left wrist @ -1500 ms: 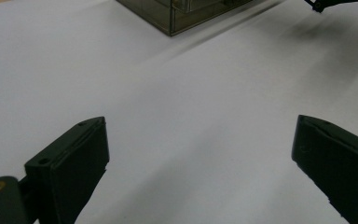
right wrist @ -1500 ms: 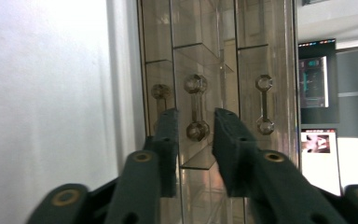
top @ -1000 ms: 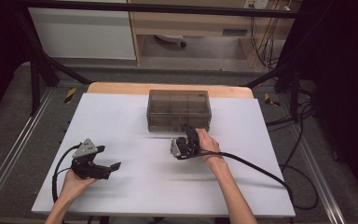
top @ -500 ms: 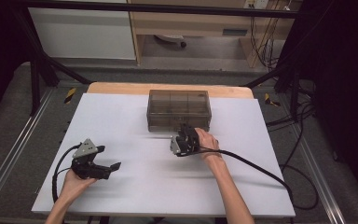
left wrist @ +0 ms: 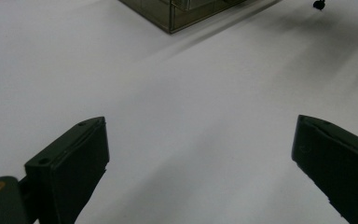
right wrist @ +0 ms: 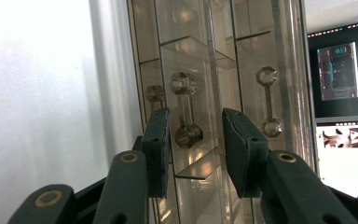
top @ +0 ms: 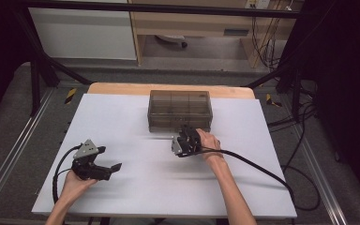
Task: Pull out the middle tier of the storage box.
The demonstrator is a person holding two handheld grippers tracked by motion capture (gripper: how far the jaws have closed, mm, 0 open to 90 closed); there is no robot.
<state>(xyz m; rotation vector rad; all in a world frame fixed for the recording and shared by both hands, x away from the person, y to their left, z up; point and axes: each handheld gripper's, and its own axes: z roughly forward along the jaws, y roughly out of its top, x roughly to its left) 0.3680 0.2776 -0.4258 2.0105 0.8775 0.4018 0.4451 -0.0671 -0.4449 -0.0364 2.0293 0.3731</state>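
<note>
Right gripper (top: 186, 140) fingers close around clear box (top: 179, 109) handle (right wrist: 186, 108).

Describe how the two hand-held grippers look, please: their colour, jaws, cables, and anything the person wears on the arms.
Both grippers are black. The left gripper carries a grey three-cornered plate and a looping black cable. The right gripper trails a long black cable. The jaws are flat black pads with brass-coloured pivots. The forearms show no sleeves.
</note>
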